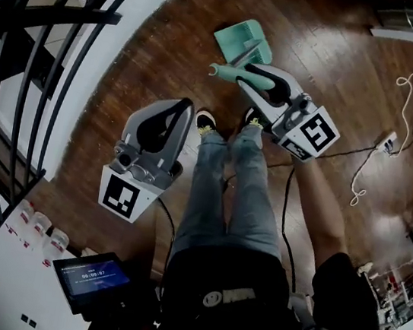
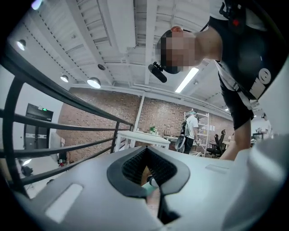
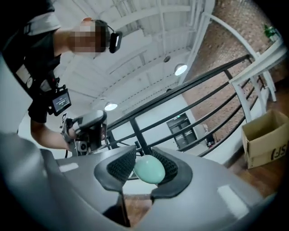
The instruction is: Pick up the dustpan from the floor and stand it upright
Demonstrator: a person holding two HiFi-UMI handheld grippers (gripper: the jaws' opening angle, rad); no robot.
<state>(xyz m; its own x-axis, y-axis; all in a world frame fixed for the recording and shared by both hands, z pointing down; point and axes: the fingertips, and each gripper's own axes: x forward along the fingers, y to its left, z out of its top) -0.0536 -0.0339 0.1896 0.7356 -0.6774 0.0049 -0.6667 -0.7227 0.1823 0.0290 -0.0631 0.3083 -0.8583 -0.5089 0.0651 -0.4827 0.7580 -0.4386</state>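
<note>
Dustpan: mint green dustpan [image 1: 244, 39] low over the wooden floor [image 1: 338, 57], just ahead of the person's shoes [image 1: 205, 122]. The head view does not settle whether the pan rests on the boards or is clear of them.

Handle: the rounded handle end [image 3: 149, 169] sits between the ribbed pads and pokes out past them towards the person's left.

Right gripper: right gripper [image 1: 244, 75] is closed on the handle, pads pressing it from both sides. Gripping at the handle rather than the pan looks deliberate: it gives leverage to swing the pan end down and bring the dustpan vertical.

Left gripper: left gripper [image 1: 185, 106] hangs beside the left leg, well apart from the dustpan. Its jaws meet at the tips with nothing between them, so it is judged to be parked clear of the work.

Stage: grasp made, dustpan not yet upright.

Risk: the smooth, rounded handle may turn in the pads as it is tilted.

Surroundings: black railing [image 1: 17, 94] to the left, clear of the work.
</note>
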